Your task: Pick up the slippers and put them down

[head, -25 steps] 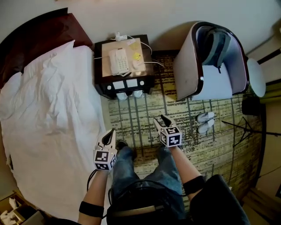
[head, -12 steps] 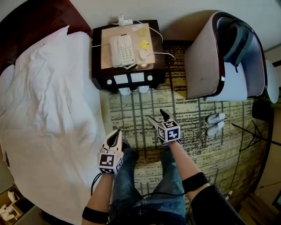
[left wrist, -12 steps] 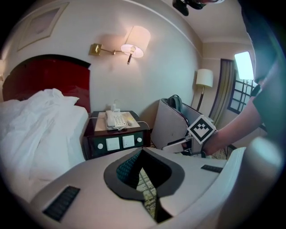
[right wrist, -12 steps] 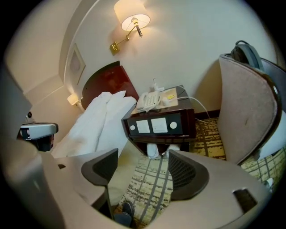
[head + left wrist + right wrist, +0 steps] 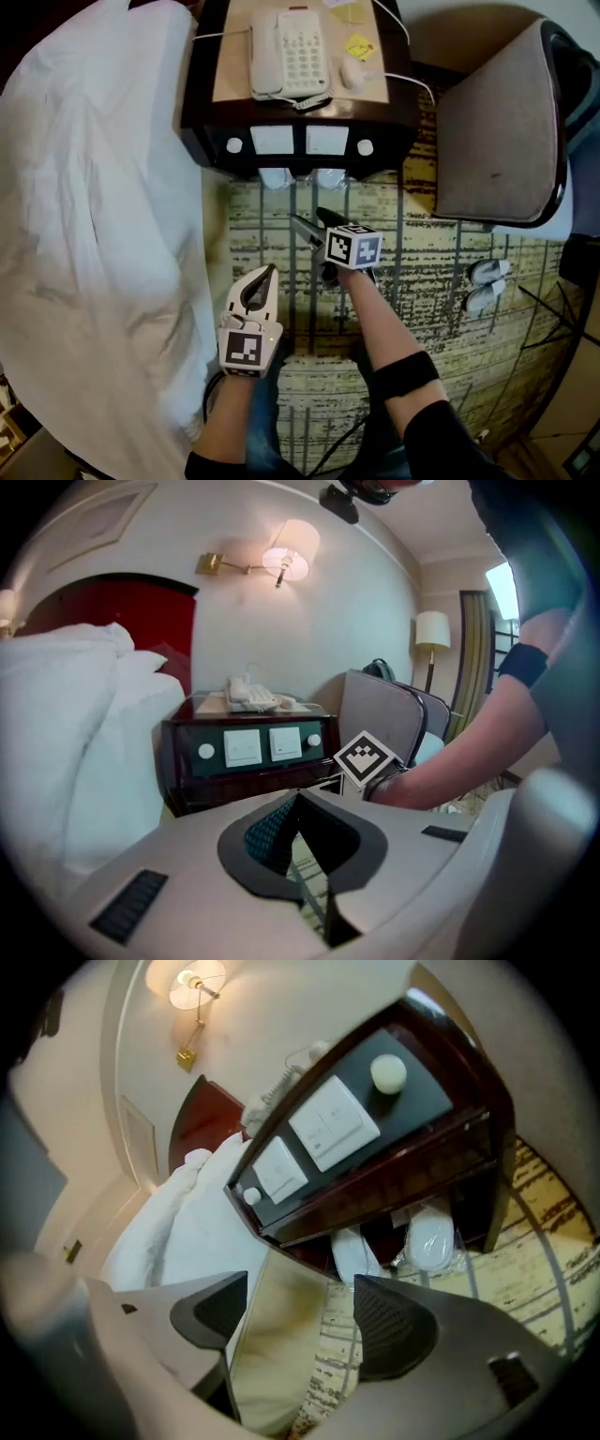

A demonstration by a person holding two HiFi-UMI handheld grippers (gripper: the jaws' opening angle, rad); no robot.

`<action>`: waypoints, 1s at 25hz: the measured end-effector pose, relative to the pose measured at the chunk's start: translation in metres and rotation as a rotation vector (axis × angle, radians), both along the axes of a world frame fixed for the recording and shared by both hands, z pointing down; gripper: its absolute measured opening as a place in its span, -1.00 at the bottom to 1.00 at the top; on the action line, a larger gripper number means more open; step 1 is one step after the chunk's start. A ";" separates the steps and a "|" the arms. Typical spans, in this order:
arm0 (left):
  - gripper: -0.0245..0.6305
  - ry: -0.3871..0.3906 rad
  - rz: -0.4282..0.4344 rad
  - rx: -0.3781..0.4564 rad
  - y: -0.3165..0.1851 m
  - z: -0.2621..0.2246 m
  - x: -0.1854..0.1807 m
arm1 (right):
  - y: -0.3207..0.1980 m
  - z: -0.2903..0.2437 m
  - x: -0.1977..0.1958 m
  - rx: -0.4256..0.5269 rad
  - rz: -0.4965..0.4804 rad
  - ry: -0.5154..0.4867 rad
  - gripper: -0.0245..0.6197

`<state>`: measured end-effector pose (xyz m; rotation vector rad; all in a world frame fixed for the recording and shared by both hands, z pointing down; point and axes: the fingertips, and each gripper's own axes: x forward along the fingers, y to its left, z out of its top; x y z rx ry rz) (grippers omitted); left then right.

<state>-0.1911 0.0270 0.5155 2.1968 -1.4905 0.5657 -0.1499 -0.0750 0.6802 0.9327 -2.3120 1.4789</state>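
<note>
Two white slippers in clear wrap [image 5: 277, 177] [image 5: 329, 177] lie on the floor, tucked under the dark nightstand [image 5: 300, 141]. In the right gripper view they show as one slipper [image 5: 430, 1241] and another [image 5: 356, 1254] just beyond the jaws. My right gripper [image 5: 309, 221] [image 5: 300, 1316] points at them from a short way off. Its jaws have just been opening and stand open, with nothing between them. My left gripper [image 5: 269, 272] [image 5: 298, 841] hangs further back by the bed's edge, shut and empty.
The white bed [image 5: 94, 206] fills the left side. A phone [image 5: 291, 47] sits on the nightstand. A grey armchair [image 5: 502, 122] stands at the right, with another white pair of slippers [image 5: 488, 284] on the patterned carpet [image 5: 431, 272] beside it.
Both grippers have sunk toward the floor and the view has closed in on the nightstand. The right gripper has moved forward toward the slippers and its jaws have spread apart.
</note>
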 end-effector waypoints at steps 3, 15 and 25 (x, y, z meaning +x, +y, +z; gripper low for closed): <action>-0.93 0.004 -0.027 -0.004 -0.016 0.056 -0.013 | -0.014 0.052 -0.018 -0.029 -0.003 -0.024 0.25; -0.93 -0.019 -0.118 0.083 -0.091 0.201 -0.054 | -0.057 0.192 -0.050 -0.191 0.238 -0.214 0.25; -0.93 -0.042 -0.172 0.130 -0.112 0.277 -0.084 | -0.083 0.271 -0.059 -0.254 0.533 -0.351 0.34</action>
